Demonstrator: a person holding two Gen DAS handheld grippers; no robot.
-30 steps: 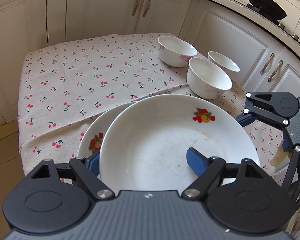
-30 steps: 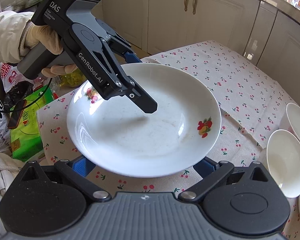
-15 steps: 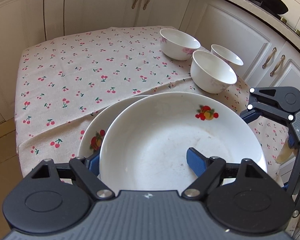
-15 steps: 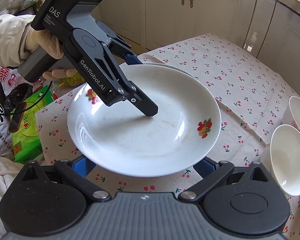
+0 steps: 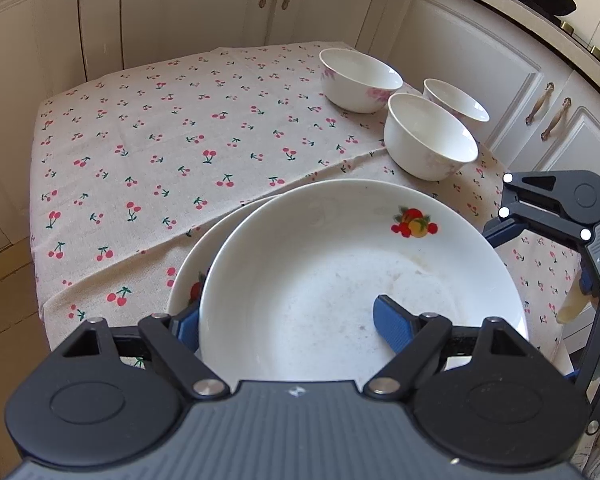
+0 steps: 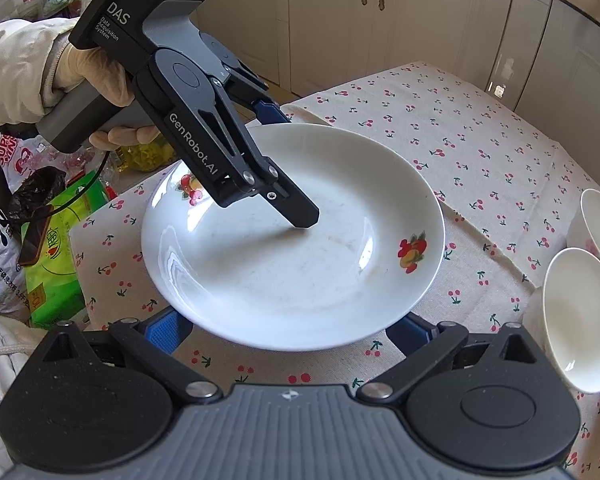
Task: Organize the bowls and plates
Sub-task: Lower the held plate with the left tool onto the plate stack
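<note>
A white top plate (image 5: 340,280) with a fruit print lies slightly offset over a lower plate (image 5: 184,292) of the same kind, near the table's front edge. My left gripper (image 5: 288,322) is shut on the top plate's rim. One pad (image 5: 392,322) presses inside the plate and the other sits outside the rim. In the right wrist view the left gripper (image 6: 288,166) reaches in from the upper left, held by a gloved hand (image 6: 88,76). My right gripper (image 6: 288,330) stands wide open at the top plate's (image 6: 292,264) near rim, its tips hidden under it. Three white bowls (image 5: 428,140) stand beyond.
The cherry-print tablecloth (image 5: 160,140) covers a small table among white cabinets (image 5: 220,8). Two bowls (image 6: 580,312) sit at the table's right edge in the right wrist view. Bags and a green packet (image 6: 56,264) lie on the floor to the left.
The left gripper has drifted slightly with the top plate still in its grip. The right gripper has stayed under the plate's near rim.
</note>
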